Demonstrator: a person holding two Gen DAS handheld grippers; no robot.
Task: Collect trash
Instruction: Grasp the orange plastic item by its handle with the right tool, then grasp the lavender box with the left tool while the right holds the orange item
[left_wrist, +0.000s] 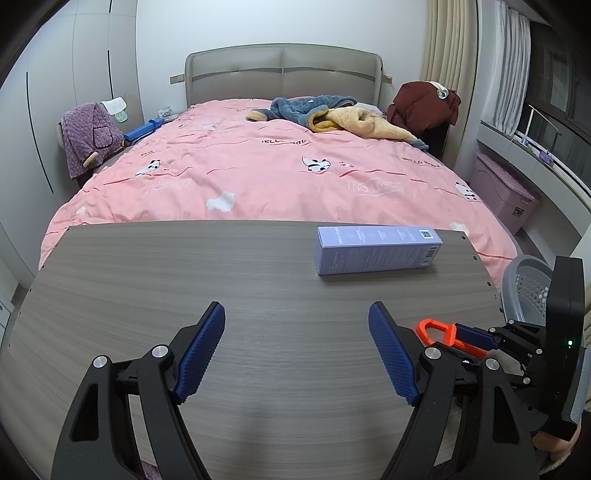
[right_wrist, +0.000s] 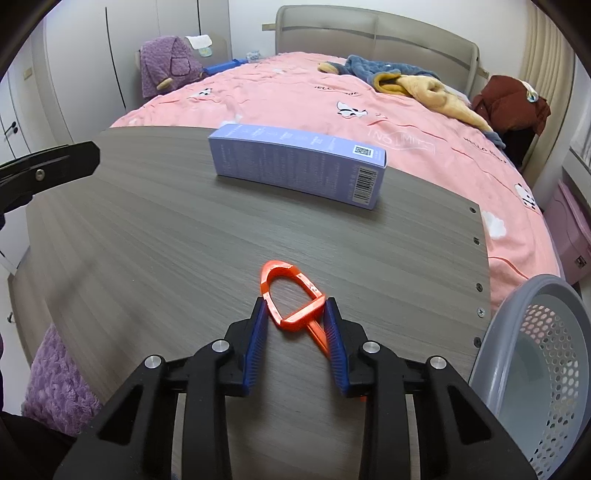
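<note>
Trash on your table (left_wrist: 147, 280): from the left wrist, a lavender box (left_wrist: 378, 251) lies near the far edge, and your left hand-held gripper (left_wrist: 296, 354) stands spread over bare wood. From the right wrist, your right hand-held gripper (right_wrist: 295, 319) pinches an orange plastic piece (right_wrist: 291, 295) beside the grey basket (right_wrist: 517, 332).

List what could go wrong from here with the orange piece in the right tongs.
1. The right tongs pinch the orange plastic piece only at its wide end, tips only; it may twist or slip out when lifted.
2. The grey basket stands off the table edge, so a drop during transfer would likely land on the floor.
3. The thin stem between the pads might snap.
</note>
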